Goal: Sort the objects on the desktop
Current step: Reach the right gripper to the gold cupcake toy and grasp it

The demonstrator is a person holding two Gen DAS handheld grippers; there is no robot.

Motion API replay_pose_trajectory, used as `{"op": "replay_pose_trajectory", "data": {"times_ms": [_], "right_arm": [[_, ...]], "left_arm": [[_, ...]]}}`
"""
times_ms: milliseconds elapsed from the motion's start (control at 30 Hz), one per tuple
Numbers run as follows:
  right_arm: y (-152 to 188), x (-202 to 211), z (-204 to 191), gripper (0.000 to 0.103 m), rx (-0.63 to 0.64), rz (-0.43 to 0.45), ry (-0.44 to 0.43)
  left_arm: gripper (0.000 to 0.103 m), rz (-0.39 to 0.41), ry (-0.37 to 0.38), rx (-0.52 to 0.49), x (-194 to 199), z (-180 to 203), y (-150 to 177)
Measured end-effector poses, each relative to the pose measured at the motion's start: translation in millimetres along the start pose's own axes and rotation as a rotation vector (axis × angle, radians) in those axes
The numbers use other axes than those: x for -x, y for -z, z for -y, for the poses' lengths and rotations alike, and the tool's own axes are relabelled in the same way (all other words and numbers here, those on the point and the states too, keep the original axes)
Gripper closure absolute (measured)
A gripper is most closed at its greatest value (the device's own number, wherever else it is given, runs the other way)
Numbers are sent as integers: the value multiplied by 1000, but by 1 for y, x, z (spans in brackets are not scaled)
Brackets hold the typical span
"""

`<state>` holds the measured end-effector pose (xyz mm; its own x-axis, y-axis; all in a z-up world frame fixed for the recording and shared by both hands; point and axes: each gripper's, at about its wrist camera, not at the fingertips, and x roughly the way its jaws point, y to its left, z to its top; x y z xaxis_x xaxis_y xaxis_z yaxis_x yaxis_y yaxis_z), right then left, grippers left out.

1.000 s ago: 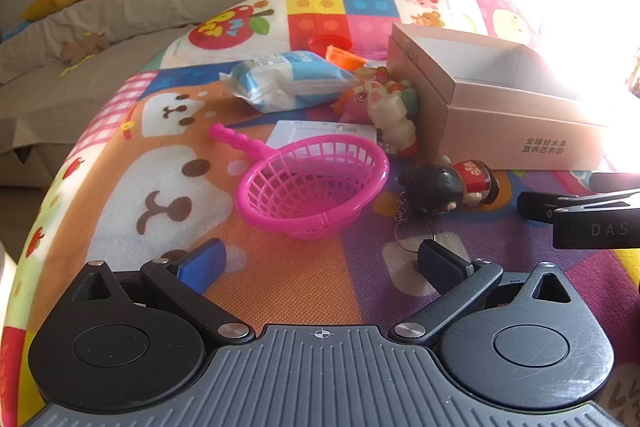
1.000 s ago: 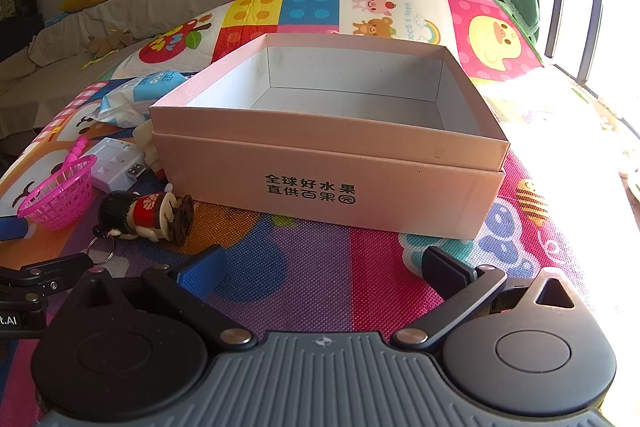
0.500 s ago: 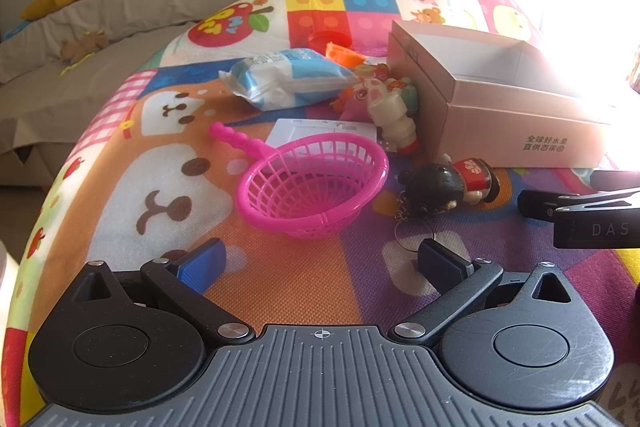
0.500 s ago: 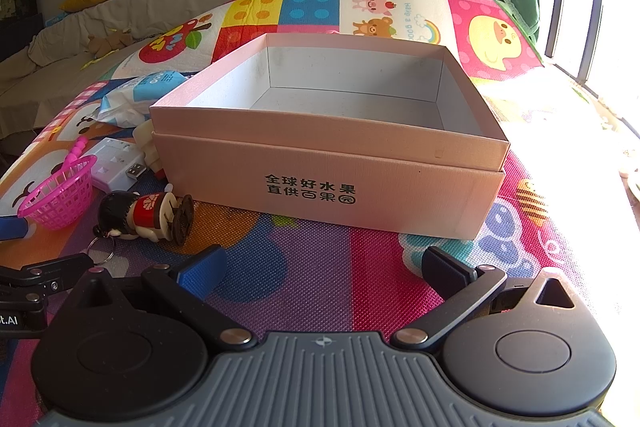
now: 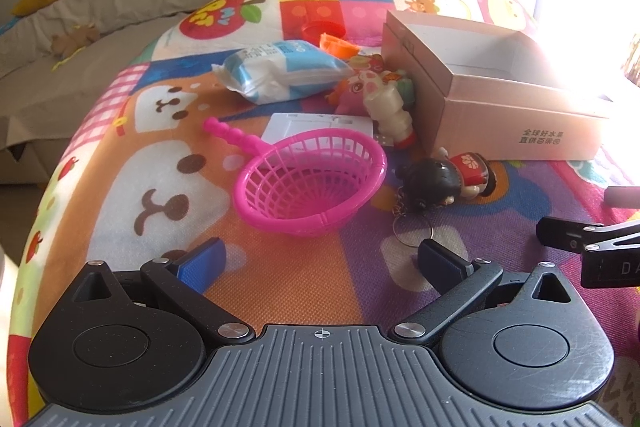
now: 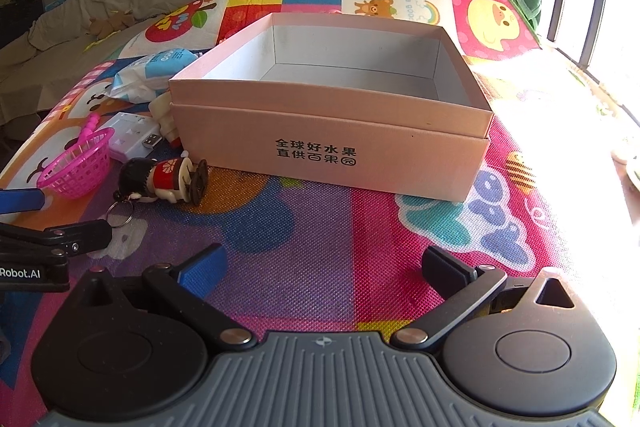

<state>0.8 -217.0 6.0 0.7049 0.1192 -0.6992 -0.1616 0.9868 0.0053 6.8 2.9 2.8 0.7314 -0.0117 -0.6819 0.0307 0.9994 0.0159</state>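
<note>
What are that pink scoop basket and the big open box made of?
The pink basket looks like glossy moulded plastic, given its thin lattice ribs. The box seems matte cardboard or paperboard: flat folded walls, printed lettering, white inside.

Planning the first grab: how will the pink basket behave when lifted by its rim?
The pink basket is thin open mesh, so probably light and slightly flexible. It already sits tilted, so it may tip or swing. Its long handle could unbalance a rim grasp.

White adapter (image 5: 316, 125) partly behind basket (image 5: 312, 183)
</note>
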Motion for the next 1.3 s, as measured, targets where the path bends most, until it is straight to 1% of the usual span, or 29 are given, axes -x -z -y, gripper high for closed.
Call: {"op": "replay_pose_trajectory", "data": {"times_ms": [67,167,233,333,400,500,533,600,667,700,767,800,867,900,933,1033,1067,1133,1167,1233,1300], "right_arm": [[1,3,1,0,7,-13,-6],[4,9,2,0,23,-28,-24],[7,12,3,0,40,-25,-39],[9,14,4,0,48,-15,-47],[10,15,3,0,46,0,-40],[14,18,4,0,48,13,-41],[13,18,4,0,48,12,-45],[11,20,6,0,55,0,-66],[6,25,9,0,61,-2,-119],[2,29,10,0,65,10,-136],[-13,40,11,0,76,37,-163],[-29,45,11,0,73,47,-190],[-58,51,11,0,54,58,-252],[-82,50,10,0,34,52,-280],[-103,46,11,0,5,39,-289],[-173,10,23,0,-119,-16,-323],[-192,-5,25,0,-138,-23,-311],[-232,-52,24,0,-145,-60,-241],[-246,-75,24,4,-145,-90,-204],[-265,-123,20,12,-128,-150,-137],[-275,-168,10,13,-84,-192,-34]], "left_arm": [[0,6,8,7,3,-1,0],[0,48,84,39,11,-4,-3],[0,80,114,20,14,2,-9],[0,92,124,-29,12,15,-18],[0,91,167,-53,12,26,-24],[0,82,272,-57,12,37,-25],[0,81,265,-53,12,39,-25],[0,94,193,-79,9,40,-23],[0,109,68,-91,4,31,-21],[0,108,34,-86,2,24,-21],[0,102,-56,-54,-3,5,-22],[0,103,-90,-38,-5,-4,-22],[0,118,-124,8,-6,-20,-22],[0,124,-115,38,-5,-28,-22],[0,129,-92,70,-5,-36,-22],[0,125,2,163,-6,-55,-18],[0,119,33,195,-7,-61,-17],[0,109,68,258,-10,-70,-14],[0,111,82,281,-10,-72,-14],[0,137,100,301,-8,-75,-11],[0,162,106,303,-5,-74,-9]]}}
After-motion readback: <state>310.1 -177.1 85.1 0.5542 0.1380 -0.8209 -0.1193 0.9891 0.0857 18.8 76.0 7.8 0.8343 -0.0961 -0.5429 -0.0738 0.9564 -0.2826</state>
